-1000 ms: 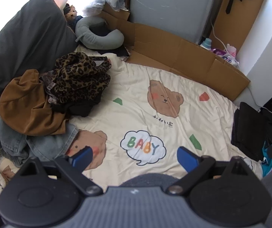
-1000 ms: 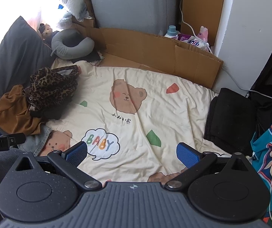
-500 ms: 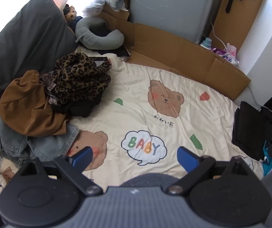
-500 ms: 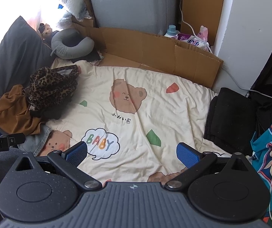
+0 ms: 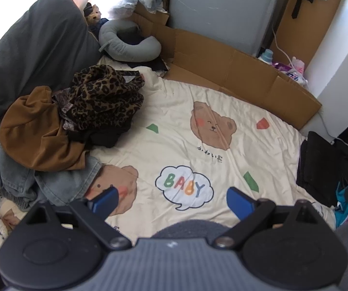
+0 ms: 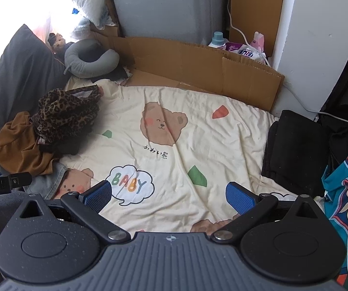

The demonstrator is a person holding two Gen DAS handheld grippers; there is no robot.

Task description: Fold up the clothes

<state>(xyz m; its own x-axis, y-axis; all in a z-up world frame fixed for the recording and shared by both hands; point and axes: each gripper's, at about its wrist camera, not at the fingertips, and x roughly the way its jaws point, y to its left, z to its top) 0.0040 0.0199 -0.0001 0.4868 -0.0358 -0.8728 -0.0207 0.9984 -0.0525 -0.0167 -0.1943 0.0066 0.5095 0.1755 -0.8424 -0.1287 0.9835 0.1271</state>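
1. My left gripper hangs over the bear blanket, jaws spread wide, holding nothing.
2. Right gripper, same deal: spread and empty.
3. The clothes pile sits heaped at the blanket's left edge, leopard-print piece on top.

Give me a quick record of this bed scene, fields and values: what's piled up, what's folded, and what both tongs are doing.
surface: bear-print sheet, middle bare
unfolded pile: leopard-print garment on top, brown garment beside it, jeans beneath
folded: black garment at the sheet's right edge
left tongs: open, holding nothing, above the sheet
right tongs: open, holding nothing, above the sheet
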